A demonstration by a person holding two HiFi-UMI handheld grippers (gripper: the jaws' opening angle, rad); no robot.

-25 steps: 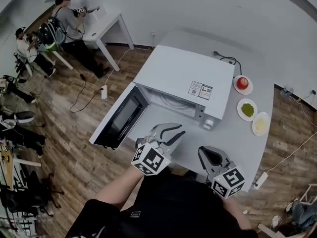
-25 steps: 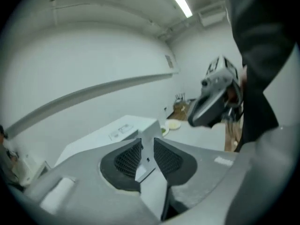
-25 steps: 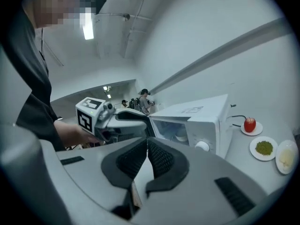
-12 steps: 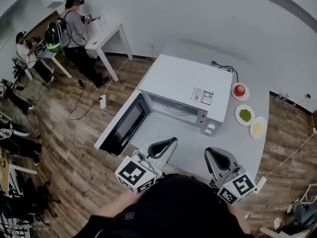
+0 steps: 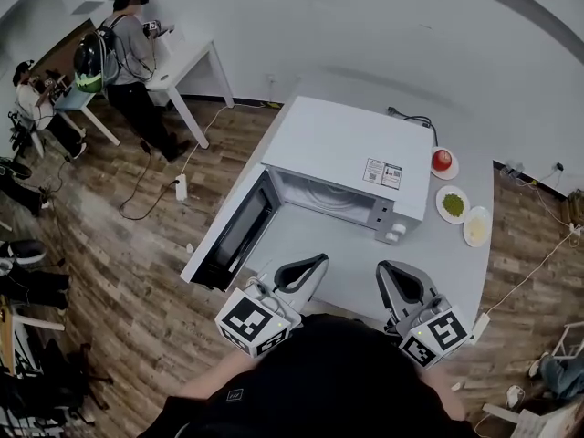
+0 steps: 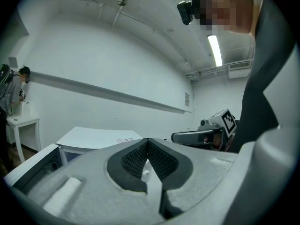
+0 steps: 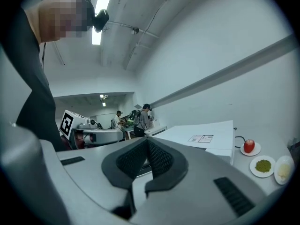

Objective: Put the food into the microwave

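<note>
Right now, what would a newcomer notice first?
The boxy white microwave on the grey table, its dark-windowed door swung wide open leftward. Right of it, three small white plates hold a red round fruit, green food, pale yellow food. Left gripper and right gripper sit shut, empty, nearest the person.

Off to my upper left I see a person (image 5: 128, 44) standing at a white desk (image 5: 189, 59) on the wooden floor (image 5: 109, 245).
</note>
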